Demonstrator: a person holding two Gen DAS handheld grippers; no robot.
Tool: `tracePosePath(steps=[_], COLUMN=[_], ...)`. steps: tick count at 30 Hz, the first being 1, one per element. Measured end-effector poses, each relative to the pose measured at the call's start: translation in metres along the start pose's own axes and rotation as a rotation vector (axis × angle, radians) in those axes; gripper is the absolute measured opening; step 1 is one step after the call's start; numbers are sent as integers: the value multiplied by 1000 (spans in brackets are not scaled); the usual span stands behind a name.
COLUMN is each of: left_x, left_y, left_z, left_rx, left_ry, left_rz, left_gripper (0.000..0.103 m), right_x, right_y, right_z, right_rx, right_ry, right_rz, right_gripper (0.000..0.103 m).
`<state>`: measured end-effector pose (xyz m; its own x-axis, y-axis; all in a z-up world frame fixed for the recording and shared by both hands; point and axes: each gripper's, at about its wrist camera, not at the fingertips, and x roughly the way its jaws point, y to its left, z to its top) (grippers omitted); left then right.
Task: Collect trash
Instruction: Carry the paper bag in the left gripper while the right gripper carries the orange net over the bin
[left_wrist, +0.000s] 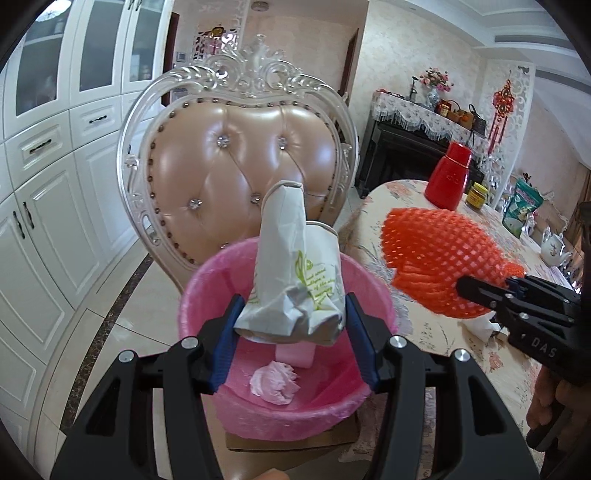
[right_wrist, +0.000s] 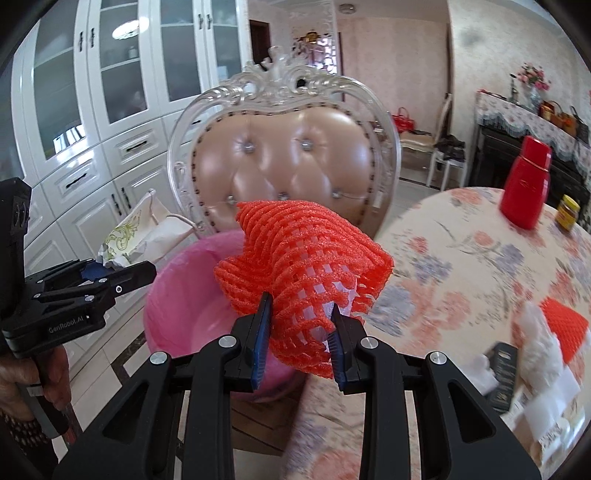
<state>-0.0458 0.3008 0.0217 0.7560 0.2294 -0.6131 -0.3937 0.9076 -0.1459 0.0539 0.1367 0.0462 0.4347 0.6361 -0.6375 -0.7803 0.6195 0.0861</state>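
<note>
My left gripper (left_wrist: 291, 332) is shut on a crumpled white paper bag (left_wrist: 291, 280) with green print and holds it over the pink-lined trash bin (left_wrist: 207, 295). The bin holds a crumpled tissue (left_wrist: 275, 382) and a pale block. My right gripper (right_wrist: 301, 347) is shut on an orange foam fruit net (right_wrist: 303, 258), held just right of the bin (right_wrist: 177, 310), at the table edge. In the left wrist view the net (left_wrist: 439, 258) and right gripper (left_wrist: 476, 291) sit to the right. In the right wrist view the left gripper (right_wrist: 122, 277) and bag (right_wrist: 129, 236) sit at left.
An ornate padded chair (left_wrist: 240, 166) stands behind the bin. The floral table (right_wrist: 480, 266) holds a red bottle (right_wrist: 526, 184), a small jar (right_wrist: 567, 214), another orange net (right_wrist: 565, 325), white tissue (right_wrist: 539, 343) and a dark box (right_wrist: 504, 373). White cabinets (left_wrist: 48, 184) line the left.
</note>
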Motion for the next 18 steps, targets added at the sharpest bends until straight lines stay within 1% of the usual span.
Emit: tracePosePath(steps=[5,12,14,15,16,18], left_x=[-5,-11,-12,-13,-13,-15], left_y=[15,27,29,29,31,32], left_z=[4,3,2,2,1,0], left_rx=[-15,-29,-34,-37,-39,-42], left_ry=[-8,-14,-14,-14,-14,-16], left_rz=[20,34,37,39,40,42], left_gripper=[53,53,53,53,53,53], right_x=[19,44,51,54,57,59], right_y=[14,32,37,39,40,43], right_z=[6,11,11,10,9,8], right_rx=[-19,-56,-67,-69,-74,-87], right_ry=[21,58,76,84,94,95], right_rz=[22,59,66,67,64,46], right_gripper=[29,29,31,35,42,52])
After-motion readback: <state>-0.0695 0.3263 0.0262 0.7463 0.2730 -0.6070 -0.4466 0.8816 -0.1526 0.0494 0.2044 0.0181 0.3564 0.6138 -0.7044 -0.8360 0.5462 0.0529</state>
